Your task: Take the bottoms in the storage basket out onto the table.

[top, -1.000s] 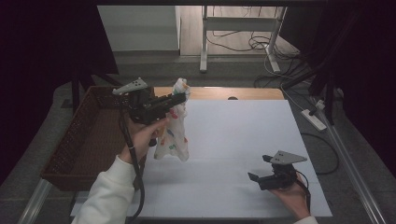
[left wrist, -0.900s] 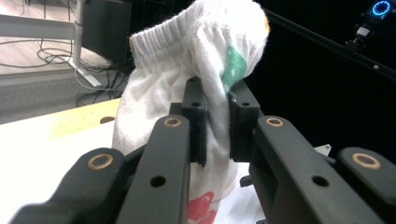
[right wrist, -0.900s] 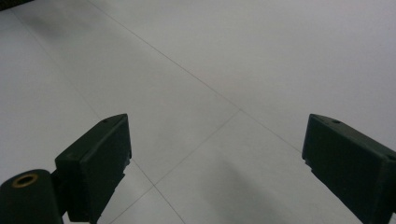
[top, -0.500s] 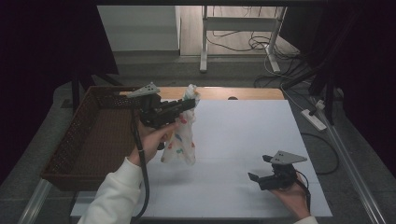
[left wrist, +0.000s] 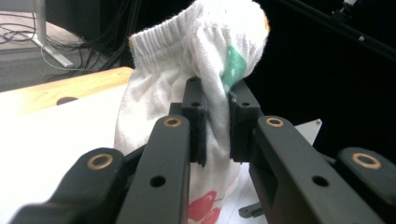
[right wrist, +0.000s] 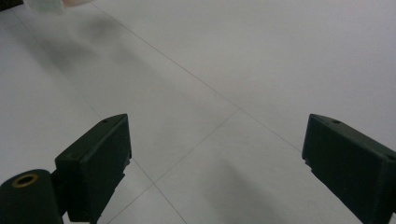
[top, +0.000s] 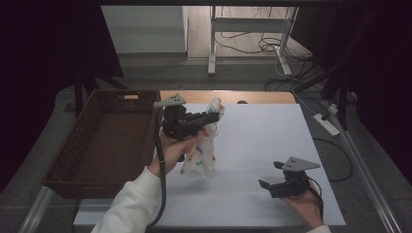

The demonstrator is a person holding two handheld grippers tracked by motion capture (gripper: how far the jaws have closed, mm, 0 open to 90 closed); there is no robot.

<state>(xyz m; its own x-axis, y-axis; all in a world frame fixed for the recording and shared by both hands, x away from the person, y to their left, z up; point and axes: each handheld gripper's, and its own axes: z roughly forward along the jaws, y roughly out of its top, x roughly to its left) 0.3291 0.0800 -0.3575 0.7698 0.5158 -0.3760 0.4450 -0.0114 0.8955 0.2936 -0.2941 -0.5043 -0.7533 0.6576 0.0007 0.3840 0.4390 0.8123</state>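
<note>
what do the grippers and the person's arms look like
Both are black two-jaw tools. The left gripper and right gripper each carry a grey three-cornered plate on top. Brass-coloured rivets dot the left one's jaw arms. A black cable trails along the white sleeve.

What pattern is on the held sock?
White sock with coloured patches, clearest in the high view.
</note>
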